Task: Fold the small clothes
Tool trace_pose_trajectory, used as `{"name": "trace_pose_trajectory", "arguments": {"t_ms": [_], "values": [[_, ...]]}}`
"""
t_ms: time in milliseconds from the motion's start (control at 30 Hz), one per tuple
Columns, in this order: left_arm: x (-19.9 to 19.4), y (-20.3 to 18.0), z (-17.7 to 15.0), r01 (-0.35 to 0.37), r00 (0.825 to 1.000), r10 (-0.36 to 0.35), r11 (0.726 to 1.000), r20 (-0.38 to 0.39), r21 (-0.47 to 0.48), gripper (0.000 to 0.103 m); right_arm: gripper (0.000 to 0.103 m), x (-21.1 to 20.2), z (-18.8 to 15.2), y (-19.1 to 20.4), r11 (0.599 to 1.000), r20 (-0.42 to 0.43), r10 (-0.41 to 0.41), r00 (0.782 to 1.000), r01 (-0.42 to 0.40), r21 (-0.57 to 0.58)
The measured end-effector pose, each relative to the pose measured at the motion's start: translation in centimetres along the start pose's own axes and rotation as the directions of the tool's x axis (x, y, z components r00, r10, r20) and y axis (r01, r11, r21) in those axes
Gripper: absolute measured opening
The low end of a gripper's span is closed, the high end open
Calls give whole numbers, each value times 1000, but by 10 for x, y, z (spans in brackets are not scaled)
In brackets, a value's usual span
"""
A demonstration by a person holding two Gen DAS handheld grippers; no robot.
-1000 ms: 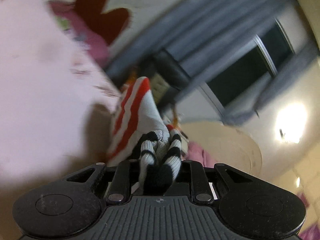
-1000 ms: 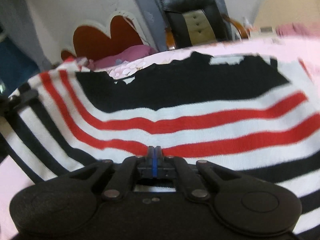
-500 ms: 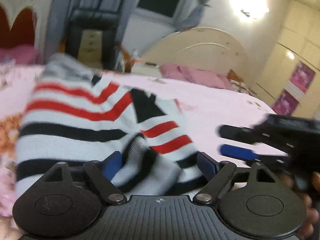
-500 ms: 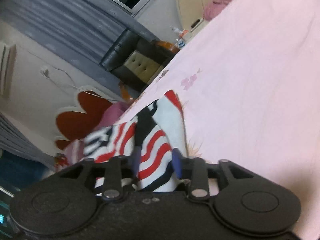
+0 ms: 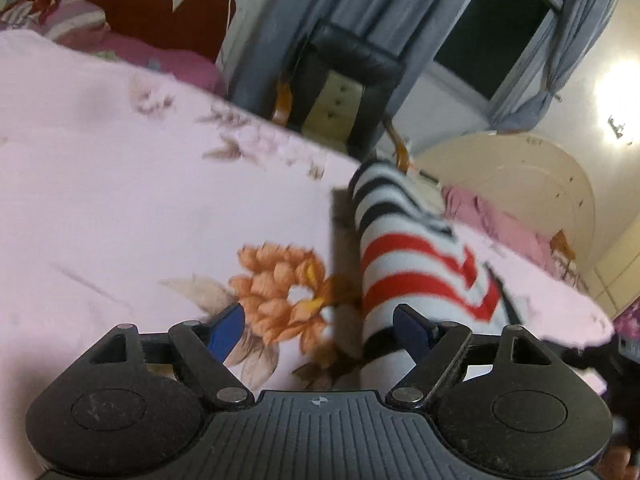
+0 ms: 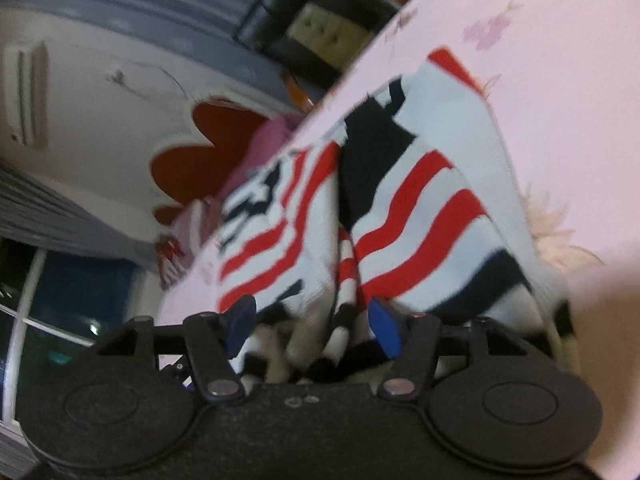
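Note:
A small knitted garment [image 5: 416,264] with white, red and black stripes lies folded on the pink bedspread [image 5: 120,184]. In the left wrist view it sits just right of centre. My left gripper [image 5: 320,328] is open and empty, its right finger at the garment's near left edge. In the right wrist view the garment [image 6: 408,208] fills the middle, bunched into two folds. My right gripper [image 6: 316,324] is open, its blue-padded fingers either side of the garment's near bunched edge, not closed on it.
The bedspread has an orange flower print [image 5: 280,292]. A black armchair [image 5: 344,80] stands beyond the bed's far edge under grey curtains. A red heart-shaped headboard [image 5: 148,4] and pink pillows are at the far left. A cream headboard [image 5: 520,184] is at the right.
Both grippers let go of the garment a second ago and are now open. The left one has swung left so the garment lies to its right. The right one has come closer to it.

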State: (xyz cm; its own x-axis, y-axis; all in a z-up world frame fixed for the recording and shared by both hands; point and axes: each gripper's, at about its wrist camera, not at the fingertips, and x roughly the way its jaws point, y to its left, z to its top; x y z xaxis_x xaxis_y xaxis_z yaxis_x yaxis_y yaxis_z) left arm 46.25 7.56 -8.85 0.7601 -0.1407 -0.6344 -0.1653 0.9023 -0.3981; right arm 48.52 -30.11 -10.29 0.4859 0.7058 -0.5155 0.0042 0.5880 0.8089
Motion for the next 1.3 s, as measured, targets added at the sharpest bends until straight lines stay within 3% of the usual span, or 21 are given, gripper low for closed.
{"name": "trace_pose_trajectory", "arguments": {"t_ms": [167,233,267,400,567,633,767,867,900,967,1100,1167,1233,1300], "values": [[9,2,-5,-10,1000,10,1000,-9,-10,80,51,30,11,17,994,-67,-34,997,27,-108],[9,0,-2,-19,1000,19,1000,0,9,80,40,40,12,28,979,-73,-86,994,71,-193],[10,0,1,-17,1000,17,1000,7,14,80,28,42,9,36,960,-55,-128,990,109,-258],[22,-6,7,-26,1000,26,999,-1,31,80,18,36,-7,62,865,24,-185,982,174,-471],[16,-35,14,13,999,-17,995,43,102,80,17,-6,-40,99,652,244,-168,955,294,-699],[18,-54,13,34,998,-42,987,45,158,80,17,-30,-43,102,631,302,-132,944,315,-709],[35,-99,0,16,1000,-17,948,1,319,80,17,-51,-38,68,672,361,-179,915,382,-635],[47,-128,-16,-9,1000,10,896,0,444,80,17,-45,-27,18,751,313,-281,907,411,-517],[47,-132,-18,-18,1000,16,889,8,457,80,17,-47,-25,5,791,300,-261,917,382,-478],[45,-133,-17,-22,1000,18,892,11,451,80,17,-51,-24,2,823,303,-235,924,355,-444],[41,-130,-16,-13,1000,12,897,5,443,80,17,-52,-24,6,821,308,-229,923,353,-449],[43,-131,-16,-6,1000,9,900,-6,435,80,17,-50,-21,0,839,298,-221,929,337,-428],[46,-128,-16,4,1000,3,903,-17,429,80,20,-61,-19,-5,862,290,-202,935,311,-402],[47,-124,-15,21,999,-8,911,-34,413,80,32,-62,-7,-8,901,290,-176,941,273,-338]]}}
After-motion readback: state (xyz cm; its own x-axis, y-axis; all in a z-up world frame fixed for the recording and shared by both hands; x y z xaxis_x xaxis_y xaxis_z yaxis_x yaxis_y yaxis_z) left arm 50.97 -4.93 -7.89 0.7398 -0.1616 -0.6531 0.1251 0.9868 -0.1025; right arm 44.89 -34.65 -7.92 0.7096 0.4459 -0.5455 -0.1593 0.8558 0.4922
